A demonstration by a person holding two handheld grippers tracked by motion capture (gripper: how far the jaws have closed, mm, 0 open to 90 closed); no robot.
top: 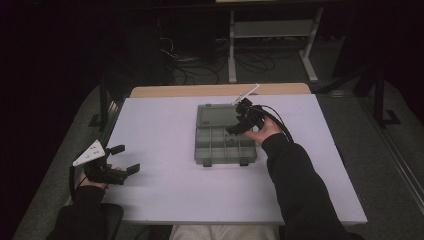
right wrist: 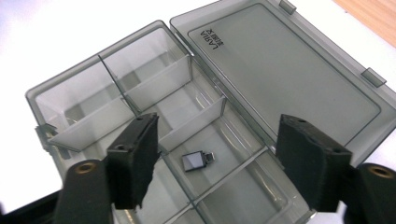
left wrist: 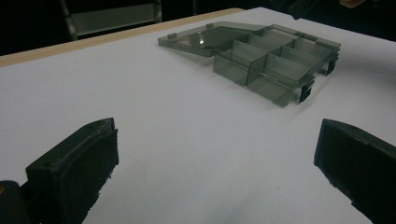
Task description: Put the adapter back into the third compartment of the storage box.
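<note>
- Left gripper: its jaws stand wide apart and hold nothing. It sits low over the near left part of the white table, held in the person's left hand.
- Seen along the left gripper's jaws, the box lies well ahead and to the right, with bare table between.
- Box: smoky clear plastic, with its lid swung flat open on the far side and dividers splitting the tray into compartments.
- Adapter: a small dark metal piece lying on the floor of one compartment, directly below the gap between the right gripper's jaws, a little nearer the left jaw. It touches neither.
- Right gripper: its jaws are spread and empty. It hovers over the right side of the box, pointing down into the tray, and the right hand holds it.
</note>
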